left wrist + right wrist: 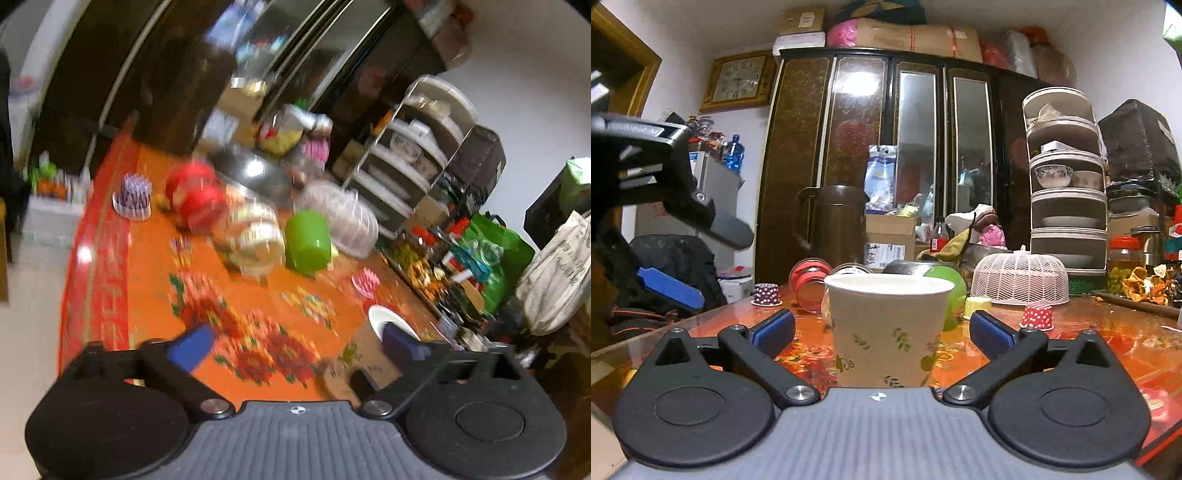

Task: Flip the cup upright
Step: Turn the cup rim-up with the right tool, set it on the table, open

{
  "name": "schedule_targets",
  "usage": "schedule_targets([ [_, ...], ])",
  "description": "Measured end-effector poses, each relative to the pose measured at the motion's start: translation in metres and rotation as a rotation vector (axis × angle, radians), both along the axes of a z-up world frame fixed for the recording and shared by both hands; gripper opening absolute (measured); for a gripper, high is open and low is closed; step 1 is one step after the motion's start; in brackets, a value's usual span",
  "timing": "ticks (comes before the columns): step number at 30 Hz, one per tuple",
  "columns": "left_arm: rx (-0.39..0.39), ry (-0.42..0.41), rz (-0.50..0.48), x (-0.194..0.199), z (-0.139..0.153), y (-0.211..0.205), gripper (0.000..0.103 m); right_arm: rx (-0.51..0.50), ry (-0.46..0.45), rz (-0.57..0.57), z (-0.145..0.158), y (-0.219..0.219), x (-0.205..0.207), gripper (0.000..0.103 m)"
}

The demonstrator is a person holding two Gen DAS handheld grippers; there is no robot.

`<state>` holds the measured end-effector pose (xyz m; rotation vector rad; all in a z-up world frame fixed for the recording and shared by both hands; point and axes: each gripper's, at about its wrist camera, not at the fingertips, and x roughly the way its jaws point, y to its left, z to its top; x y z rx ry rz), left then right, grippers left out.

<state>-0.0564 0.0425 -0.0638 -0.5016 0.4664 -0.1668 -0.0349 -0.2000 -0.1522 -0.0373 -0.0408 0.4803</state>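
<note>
The right gripper (882, 326) has its jaws wide, one blue pad on each side of the paper cup (888, 332), w/o touching it. The cup stands upright on the table (1108, 343), mouth up, so the flip looks already done. The left gripper (295, 345) is also wide and holds nothing; its view is blurred, with the cup (369, 350) low at the right, near the right pad.

The cup is thin paper: very light, soft wall, easy to crush or tip. I would hold it at mid-wall or just under the rolled rim, where it is stiffer, with a gentle squeeze only. The glossy table may let it slide. A green cup (947, 291) and a white mesh cover (1019, 278) are behind it, apart.
</note>
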Motion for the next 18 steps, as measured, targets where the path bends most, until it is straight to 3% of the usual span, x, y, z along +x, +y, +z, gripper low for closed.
schedule_targets([
  [2, 0.087, -0.013, 0.032, -0.004, 0.004, -0.009, 0.103, -0.018, 0.057, 0.007, 0.01, -0.011, -0.005, 0.102],
  [6, 0.294, 0.025, 0.052, -0.008, 0.018, -0.042, 0.103, -0.051, 0.348, 0.042, 0.045, -0.041, 0.007, 0.102],
  [8, 0.346, 0.011, 0.023, -0.013, 0.026, -0.058, 0.103, -0.059, 0.442, 0.017, 0.062, -0.055, 0.013, 0.102],
  [13, 0.376, 0.025, -0.08, -0.018, 0.048, -0.079, 0.103, -0.054, 0.479, 0.049, 0.098, -0.08, 0.004, 0.102],
  [16, 0.389, 0.05, -0.12, -0.017, 0.06, -0.084, 0.103, -0.077, 0.539, 0.105, 0.108, -0.083, 0.006, 0.102],
  [18, 0.393, 0.073, -0.132, -0.016, 0.065, -0.085, 0.103, -0.064, 0.532, 0.121, 0.109, -0.086, 0.004, 0.102],
])
